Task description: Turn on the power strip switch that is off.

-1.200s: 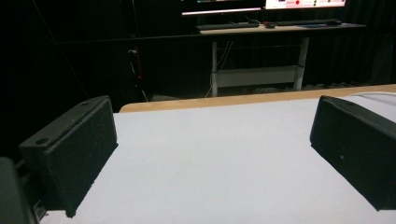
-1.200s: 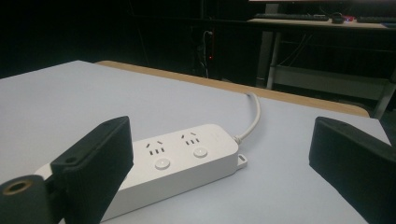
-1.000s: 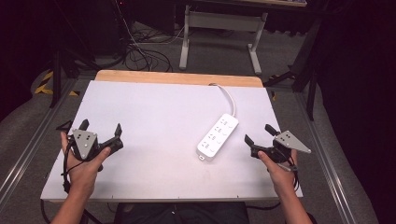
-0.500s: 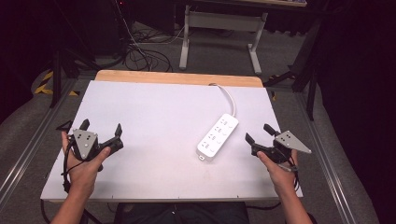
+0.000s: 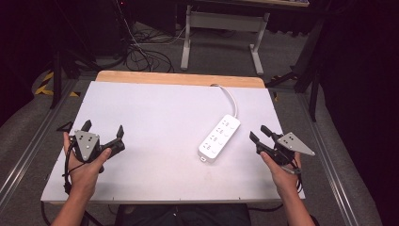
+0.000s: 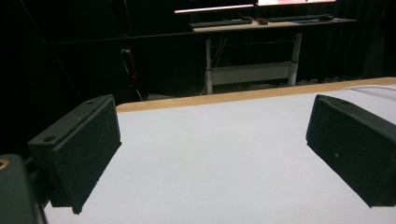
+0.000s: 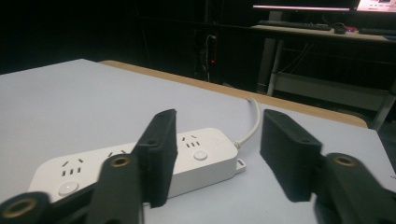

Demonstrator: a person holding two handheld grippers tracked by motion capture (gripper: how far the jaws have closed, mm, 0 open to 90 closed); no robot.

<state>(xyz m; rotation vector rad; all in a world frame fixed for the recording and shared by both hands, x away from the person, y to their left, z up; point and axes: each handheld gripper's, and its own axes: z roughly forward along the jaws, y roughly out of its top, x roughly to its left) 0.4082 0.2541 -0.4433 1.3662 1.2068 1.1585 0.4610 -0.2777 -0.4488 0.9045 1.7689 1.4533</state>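
A white power strip (image 5: 219, 138) lies on the white table (image 5: 160, 113), right of centre, its white cable (image 5: 229, 96) curving to the far edge. In the right gripper view the power strip (image 7: 84, 168) lies just beyond the jaws. My right gripper (image 5: 257, 134) hovers open at the table's right edge, a short way right of the strip, with nothing between its fingers. My left gripper (image 5: 103, 128) rests open near the front left, far from the strip, jaws wide apart over bare table (image 6: 210, 154).
A wooden strip (image 5: 179, 78) runs along the table's far edge. Beyond it stand a desk frame (image 5: 221, 23) and loose cables (image 5: 136, 52) on the floor. Metal rails (image 5: 28, 150) flank the table on both sides.
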